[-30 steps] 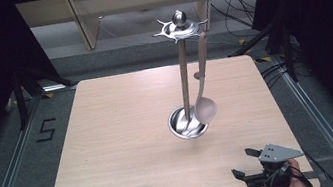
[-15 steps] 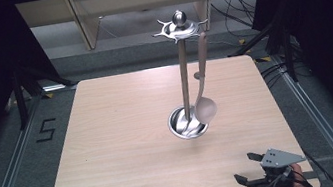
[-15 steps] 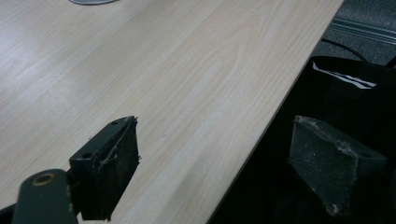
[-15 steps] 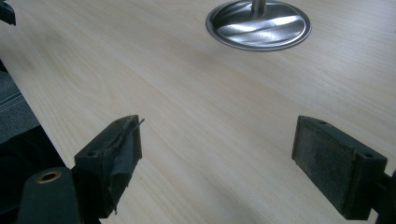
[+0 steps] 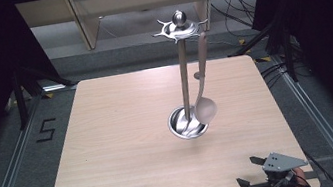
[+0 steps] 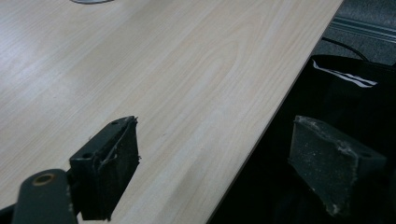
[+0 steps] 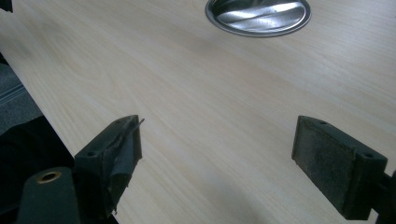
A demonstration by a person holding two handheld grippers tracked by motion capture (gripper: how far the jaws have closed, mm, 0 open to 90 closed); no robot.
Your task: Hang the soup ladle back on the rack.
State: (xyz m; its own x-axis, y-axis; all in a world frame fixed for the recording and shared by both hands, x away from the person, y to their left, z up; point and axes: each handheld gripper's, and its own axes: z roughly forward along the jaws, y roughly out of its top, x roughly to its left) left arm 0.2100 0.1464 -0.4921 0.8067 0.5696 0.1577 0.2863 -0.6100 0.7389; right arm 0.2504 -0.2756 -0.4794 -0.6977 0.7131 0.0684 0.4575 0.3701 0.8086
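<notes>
High view: right gripper point(image 5: 249, 171) has slid back toward the table point(image 5: 125, 130) edge; both grippers gape apart.

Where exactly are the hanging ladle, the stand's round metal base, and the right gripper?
ladle point(image 5: 205, 110), high view, on its bowl.
stand base point(image 7: 258, 16), right gripper view, on the shiny dish.
right gripper point(image 5: 251, 171), high view, midway between its fingertips.

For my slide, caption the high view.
Ladle hanging from a steel utensil stand on a wooden table, two open handheld grippers waiting at the near edge.
</notes>
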